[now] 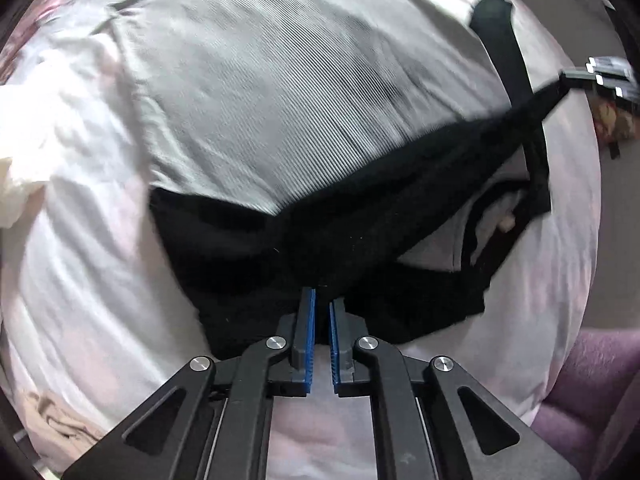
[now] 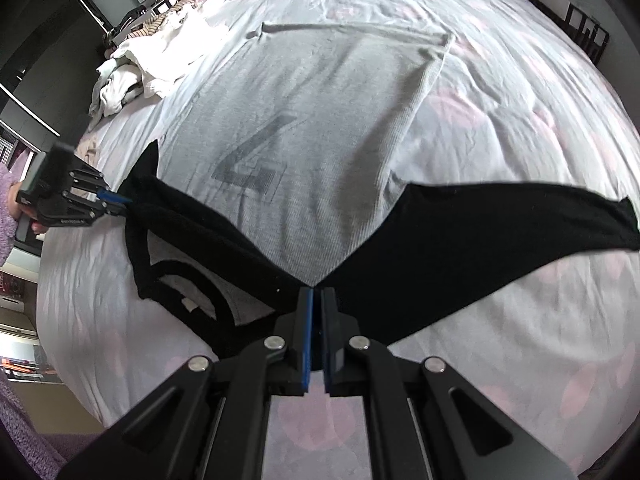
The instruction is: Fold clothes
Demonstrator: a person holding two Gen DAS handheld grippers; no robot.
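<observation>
right wrist view: nearest, the right gripper [image 2: 316,294] has its jaws pinching the black shoulder of the grey shirt [image 2: 320,120] beside the neckline, and off to the side the left gripper [image 2: 120,204] has its jaws pinching the other black shoulder, so the top edge hangs taut between them, likely to carry it over for a fold. the shirt lies spread on the bed [image 2: 520,100], its body flat, one black sleeve [image 2: 500,216] trailing out. further back a heap of pale clothes [image 2: 132,68] sits at the bed's edge, clear of the fold.
</observation>
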